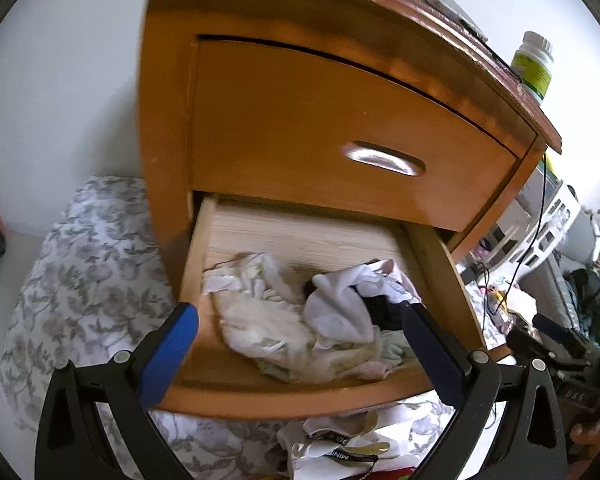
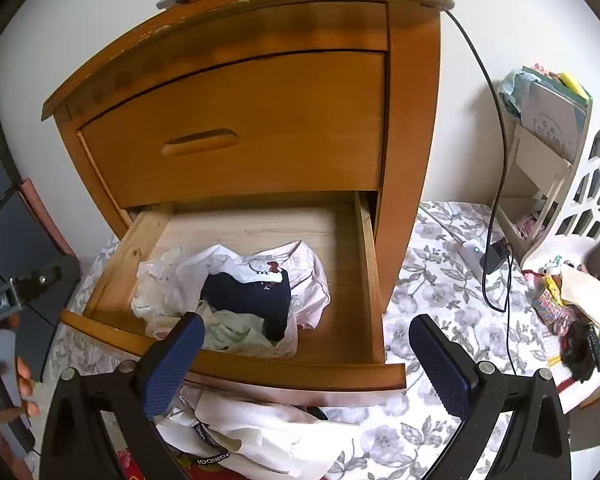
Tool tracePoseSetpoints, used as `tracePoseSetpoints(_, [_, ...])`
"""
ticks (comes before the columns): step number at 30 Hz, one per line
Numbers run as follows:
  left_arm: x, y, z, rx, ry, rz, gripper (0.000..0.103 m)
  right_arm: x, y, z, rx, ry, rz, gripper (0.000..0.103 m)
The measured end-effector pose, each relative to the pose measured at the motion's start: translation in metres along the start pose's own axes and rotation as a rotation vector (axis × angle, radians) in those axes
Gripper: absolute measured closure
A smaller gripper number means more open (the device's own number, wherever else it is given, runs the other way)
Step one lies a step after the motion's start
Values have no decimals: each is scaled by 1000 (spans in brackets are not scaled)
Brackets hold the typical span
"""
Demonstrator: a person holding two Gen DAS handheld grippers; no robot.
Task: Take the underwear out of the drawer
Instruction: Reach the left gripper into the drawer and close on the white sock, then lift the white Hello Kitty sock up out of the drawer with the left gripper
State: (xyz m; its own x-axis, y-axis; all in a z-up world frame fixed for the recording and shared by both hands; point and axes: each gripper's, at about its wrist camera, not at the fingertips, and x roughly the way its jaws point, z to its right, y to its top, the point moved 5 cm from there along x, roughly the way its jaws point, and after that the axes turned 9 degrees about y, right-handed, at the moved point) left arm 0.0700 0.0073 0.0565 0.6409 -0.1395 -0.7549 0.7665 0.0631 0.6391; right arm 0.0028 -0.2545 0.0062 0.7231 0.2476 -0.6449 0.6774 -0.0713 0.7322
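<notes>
fingers (image 2: 186, 354) apart, empty | waistband (image 1: 342, 460) reads "MINI"

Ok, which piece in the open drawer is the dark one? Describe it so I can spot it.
Find the wooden nightstand and its pulled-out lower drawer. In the clothes heap there, the navy garment lies on top, the only dark piece among white and pale pink ones.

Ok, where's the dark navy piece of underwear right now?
The navy garment lies in the open lower drawer, atop the pale clothes pile, toward the drawer's front, in the right wrist view.

Perhaps "MINI" on black waistband (image 1: 342, 457)
</notes>
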Motion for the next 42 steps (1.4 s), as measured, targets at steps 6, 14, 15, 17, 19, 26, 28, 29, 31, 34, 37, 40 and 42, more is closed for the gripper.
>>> tracePoseSetpoints(6, [29,18,13,65,37,-82,1,4,0,5,10,-5,-1,0])
tracePoseSetpoints(14, [80,16,38,141,15,-240,1,11,-2,10,20,-4,-12,0])
tracePoseSetpoints(15, [87,15,39,143,16,-258,1,13,-3,10,16,-2,-18,0])
tracePoseSetpoints(17, [101,12,41,147,22,-293,1,16,-4,8,9,2,-27,0])
tracePoseSetpoints(19, [111,9,42,140,19,-324,2,18,-5,8,7,6,-33,0])
tracePoseSetpoints(26, [136,0,50,133,9,-390,16,26,-7,6,-1,12,-49,0])
tracePoseSetpoints(28, [141,-1,52,128,4,-401,21,28,-7,5,-2,15,-55,0])
tracePoseSetpoints(29, [143,-2,54,125,-5,-403,27,29,-8,5,-3,17,-58,0])
tracePoseSetpoints(31, [145,-2,57,119,-14,-404,33,30,-8,4,-5,18,-63,0])
tracePoseSetpoints(34, [150,-5,60,107,-31,-403,50,30,-9,4,-5,19,-67,0])
tracePoseSetpoints(37, [148,-5,58,86,-25,-380,66,29,-9,3,-4,21,-66,0])
tracePoseSetpoints(40, [142,-5,55,60,-28,-350,76,29,-11,2,-3,21,-67,0])
tracePoseSetpoints(42, [138,-6,54,54,-30,-330,81,28,-12,2,0,21,-68,0])
